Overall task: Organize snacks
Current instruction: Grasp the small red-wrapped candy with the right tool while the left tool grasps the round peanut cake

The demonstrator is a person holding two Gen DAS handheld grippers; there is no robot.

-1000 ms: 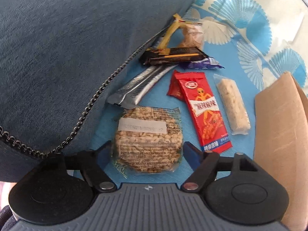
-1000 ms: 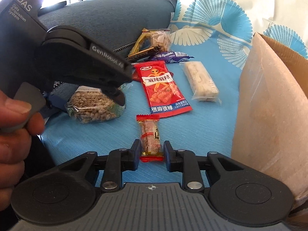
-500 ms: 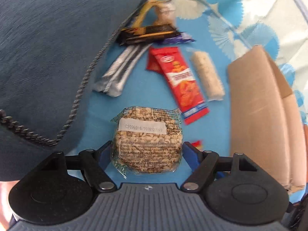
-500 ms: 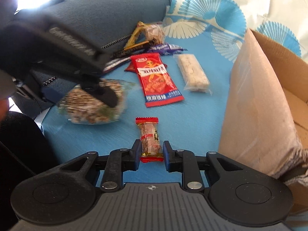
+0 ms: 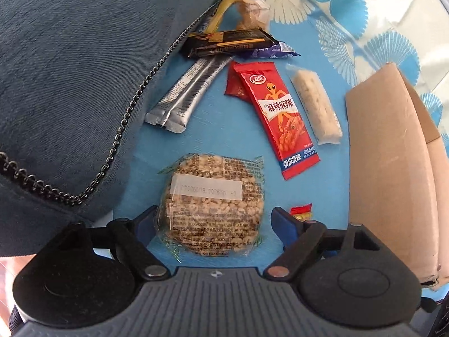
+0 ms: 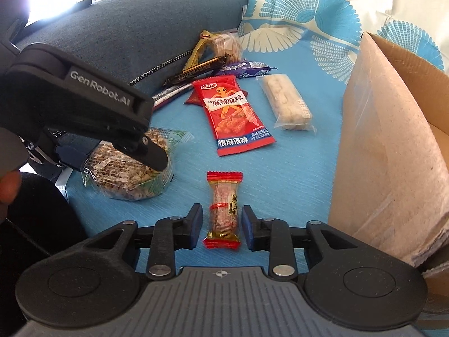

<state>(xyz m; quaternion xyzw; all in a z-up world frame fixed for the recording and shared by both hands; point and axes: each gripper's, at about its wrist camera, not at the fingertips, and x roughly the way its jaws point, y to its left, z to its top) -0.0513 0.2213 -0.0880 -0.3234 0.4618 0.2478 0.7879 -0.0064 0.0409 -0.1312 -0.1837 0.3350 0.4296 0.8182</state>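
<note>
While tilted down, left hand-held gripper [image 5: 214,223] agape.

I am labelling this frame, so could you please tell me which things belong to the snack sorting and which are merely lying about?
Job:
puffed grain cake
small red candy
red spicy snack
pale rice bar
cardboard box

Lying about:
blue sofa cushion
patterned cloth

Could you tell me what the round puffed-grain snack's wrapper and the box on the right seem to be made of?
The round puffed-grain snack's wrapper looks like thin clear plastic film: the grains show through, and it crinkles and glints. The box looks like plain brown corrugated cardboard, matte, with a raw fluted edge along its top flap.
</note>
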